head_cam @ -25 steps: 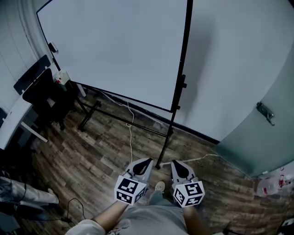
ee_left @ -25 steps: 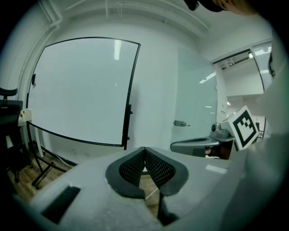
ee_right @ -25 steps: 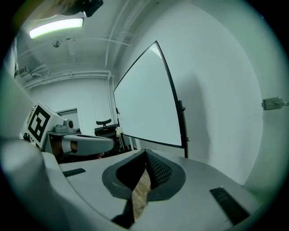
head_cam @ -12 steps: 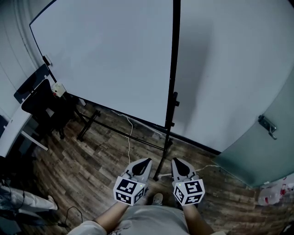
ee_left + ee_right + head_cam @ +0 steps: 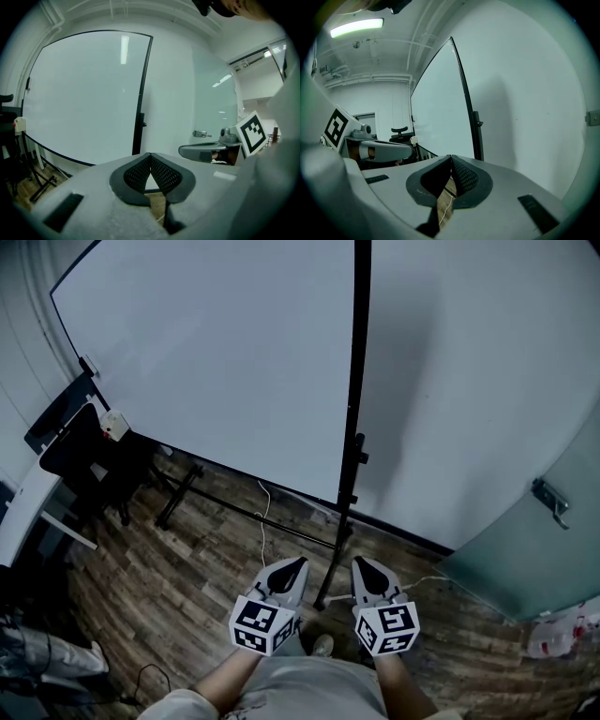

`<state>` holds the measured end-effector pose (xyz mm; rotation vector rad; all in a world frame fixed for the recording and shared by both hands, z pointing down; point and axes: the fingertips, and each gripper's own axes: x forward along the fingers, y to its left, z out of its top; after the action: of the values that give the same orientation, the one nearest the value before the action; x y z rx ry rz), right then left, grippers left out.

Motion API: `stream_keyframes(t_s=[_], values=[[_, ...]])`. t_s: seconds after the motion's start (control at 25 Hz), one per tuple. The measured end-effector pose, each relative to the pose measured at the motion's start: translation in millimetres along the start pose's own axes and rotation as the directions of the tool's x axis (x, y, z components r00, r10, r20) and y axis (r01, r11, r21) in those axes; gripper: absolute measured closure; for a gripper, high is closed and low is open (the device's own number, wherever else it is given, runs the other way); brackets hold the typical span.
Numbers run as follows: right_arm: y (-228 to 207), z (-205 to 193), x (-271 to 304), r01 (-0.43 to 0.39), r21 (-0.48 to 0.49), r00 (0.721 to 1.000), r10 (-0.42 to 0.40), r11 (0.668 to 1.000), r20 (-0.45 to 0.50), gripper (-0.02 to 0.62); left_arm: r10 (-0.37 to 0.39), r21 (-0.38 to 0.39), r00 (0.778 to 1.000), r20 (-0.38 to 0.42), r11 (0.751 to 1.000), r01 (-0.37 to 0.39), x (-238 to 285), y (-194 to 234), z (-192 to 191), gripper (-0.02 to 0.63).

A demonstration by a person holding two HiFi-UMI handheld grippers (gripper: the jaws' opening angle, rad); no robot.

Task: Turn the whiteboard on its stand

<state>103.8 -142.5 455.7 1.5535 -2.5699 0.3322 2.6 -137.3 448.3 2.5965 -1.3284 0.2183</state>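
The whiteboard (image 5: 216, 362) is a large white panel in a thin black frame, upright on its stand against the wall. The stand's black right post (image 5: 355, 427) runs down to a foot on the wood floor just ahead of my grippers. My left gripper (image 5: 293, 564) sits left of that foot and my right gripper (image 5: 359, 562) right of it, both shut, holding nothing and touching nothing. The left gripper view has the whiteboard (image 5: 84, 93) beyond the closed left gripper (image 5: 150, 155). In the right gripper view the post (image 5: 477, 136) stands above the closed right gripper (image 5: 451, 158).
The stand's low crossbar (image 5: 244, 512) lies along the floor, with a white cable (image 5: 264, 526) trailing over it. A black office chair (image 5: 89, 451) and a white desk (image 5: 28, 498) stand at the left. A frosted door with a handle (image 5: 551, 501) is at the right.
The view and both grippers have come closer to the stand; its right post and foot now sit between and just ahead of the grippers. Both grippers stayed shut.
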Motion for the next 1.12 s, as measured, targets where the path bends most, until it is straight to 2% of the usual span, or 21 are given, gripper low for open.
stream_keyframes(t_s=[0.32,0.8,1.12], values=[[-7.0,15.3,33.2,0.053,-0.010,0.999,-0.053,0.999,-0.002,0.589,-0.045,0.002,0.999,-0.018,0.999,0.045,18.5,29.4,11.0,0.595],[-34.4,38.0,82.3,0.136,-0.026,0.991,-0.135,0.990,0.011,0.588,-0.084,-0.003,0.996,-0.002,0.996,0.084,56.7,66.5,28.2,0.595],[-55.0,48.2,118.9,0.160,-0.039,0.987,-0.159,0.986,0.018,0.586,-0.116,0.019,0.993,-0.016,0.993,0.117,88.6,80.5,35.9,0.595]])
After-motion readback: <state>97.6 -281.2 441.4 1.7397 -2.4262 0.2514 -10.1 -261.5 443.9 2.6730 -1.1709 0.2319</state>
